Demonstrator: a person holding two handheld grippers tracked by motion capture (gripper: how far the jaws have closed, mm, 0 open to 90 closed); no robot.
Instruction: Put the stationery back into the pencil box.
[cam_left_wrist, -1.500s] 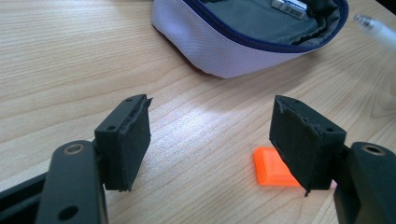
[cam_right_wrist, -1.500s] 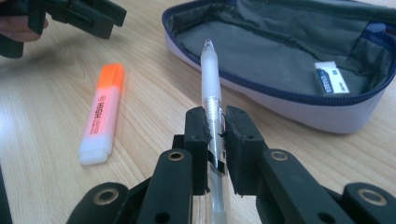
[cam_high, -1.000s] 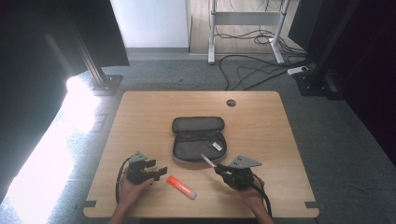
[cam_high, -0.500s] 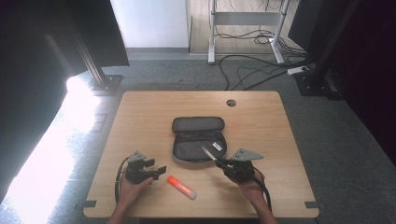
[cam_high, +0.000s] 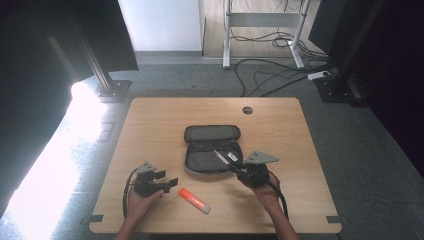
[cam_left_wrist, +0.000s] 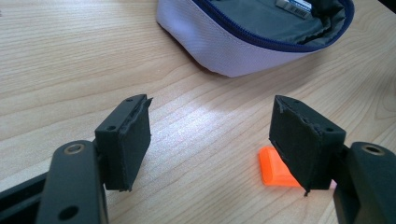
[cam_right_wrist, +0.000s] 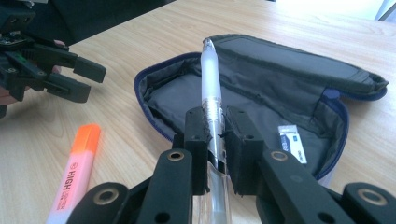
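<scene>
Right gripper view: open pencil case (cam_right_wrist: 261, 88) holds a small packet (cam_right_wrist: 292, 142); right tool (cam_right_wrist: 215, 135) pinches a pen (cam_right_wrist: 211, 88) above it.

Wood, cloth and plastic on the desk

The desk (cam_high: 165, 120) is pale wood with fine grain and a soft sheen. The pencil case (cam_right_wrist: 299, 88) is matt woven cloth, grey inside. The pen (cam_right_wrist: 210, 74) is frosted, smooth plastic; the highlighter (cam_right_wrist: 77, 168) is glossy orange plastic. The right gripper (cam_right_wrist: 215, 140) has matt black plastic with rough pads.
</scene>
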